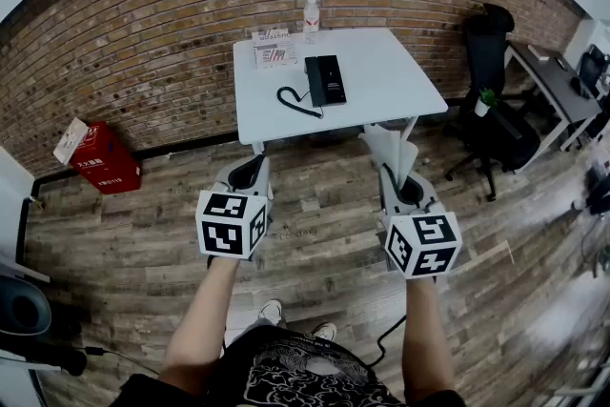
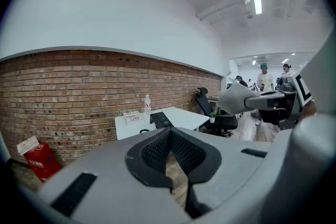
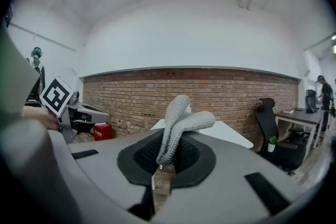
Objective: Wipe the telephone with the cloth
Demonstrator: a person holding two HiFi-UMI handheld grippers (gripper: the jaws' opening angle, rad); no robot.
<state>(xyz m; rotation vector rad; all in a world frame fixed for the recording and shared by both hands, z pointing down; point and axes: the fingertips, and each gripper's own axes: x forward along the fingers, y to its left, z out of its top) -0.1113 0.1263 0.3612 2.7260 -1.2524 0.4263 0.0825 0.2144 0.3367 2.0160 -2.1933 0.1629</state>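
Observation:
The black telephone (image 1: 326, 79) lies on the white table (image 1: 381, 71) ahead, its coiled cord (image 1: 295, 100) trailing to the left. It also shows small in the left gripper view as the telephone (image 2: 161, 119). Both grippers hang over the wooden floor, well short of the table. My right gripper (image 1: 400, 178) is shut on a grey cloth (image 1: 392, 146), which sticks up from between the jaws as the cloth (image 3: 181, 123). My left gripper (image 1: 250, 171) has its pads together with nothing between them, seen close as the left gripper (image 2: 169, 136).
A water bottle (image 1: 311, 14) and a small printed card (image 1: 274, 50) stand at the table's far edge by the brick wall. A red box (image 1: 103, 159) sits on the floor at left. A black office chair (image 1: 488, 62) and another desk (image 1: 558, 86) are at right.

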